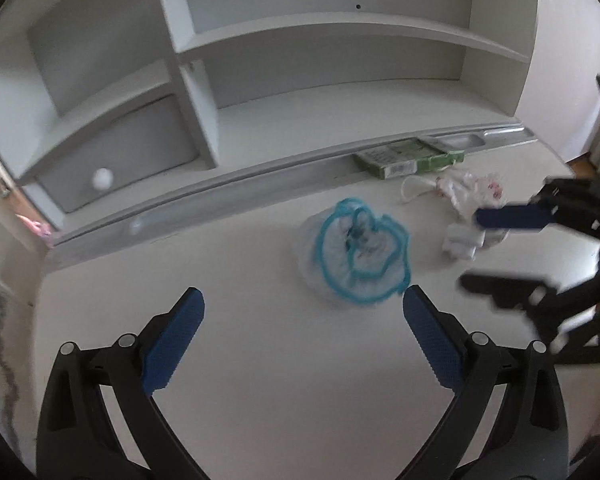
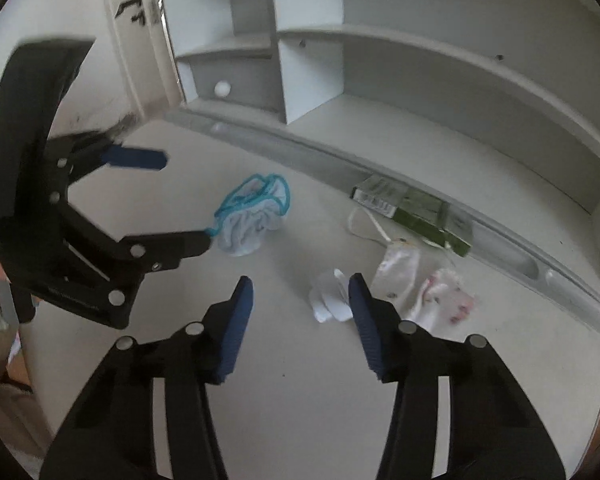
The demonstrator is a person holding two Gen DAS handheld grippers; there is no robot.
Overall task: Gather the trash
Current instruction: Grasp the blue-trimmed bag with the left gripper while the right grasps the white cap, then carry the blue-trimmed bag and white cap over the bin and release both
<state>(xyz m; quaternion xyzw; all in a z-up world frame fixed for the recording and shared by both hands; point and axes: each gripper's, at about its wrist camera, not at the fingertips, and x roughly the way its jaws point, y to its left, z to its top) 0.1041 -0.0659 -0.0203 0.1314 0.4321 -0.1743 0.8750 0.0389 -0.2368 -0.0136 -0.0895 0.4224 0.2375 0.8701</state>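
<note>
a white desk (image 1: 284,364) fills the foreground, backed by a pale grey shelf unit (image 1: 196,92) with open compartments and a raised ledge along the desk's rear edge. at far left in the unit sits a small drawer (image 1: 116,160) with a round white knob (image 1: 102,179).

moving right, the left gripper (image 1: 303,300) points down at the desk with its blue-padded jaws spread wide and nothing between them. just beyond its tips, near the middle of the desk, lies a clear plastic bag (image 1: 352,254) edged with a turquoise drawstring, crumpled into a low heap; in the right wrist view the left gripper's lower finger tip appears to meet the bag's cord, though blur makes contact uncertain.

further right, a green carton (image 1: 410,157) lies flat against the ledge. in front of it rests a white cord loop (image 1: 414,192), then a printed white wrapper (image 1: 474,188) with pink marks, and nearer the front a small crumpled white tissue (image 1: 462,244).

at the right edge the right gripper (image 2: 301,282) hangs over this litter, jaws partly apart and gripping nothing; the pictures are smeared there. in its own view the tissue (image 2: 330,296) sits just past the gap between its fingers, close by the right finger, with the wrapper (image 2: 424,292) beyond it. the pads touch neither.
</note>
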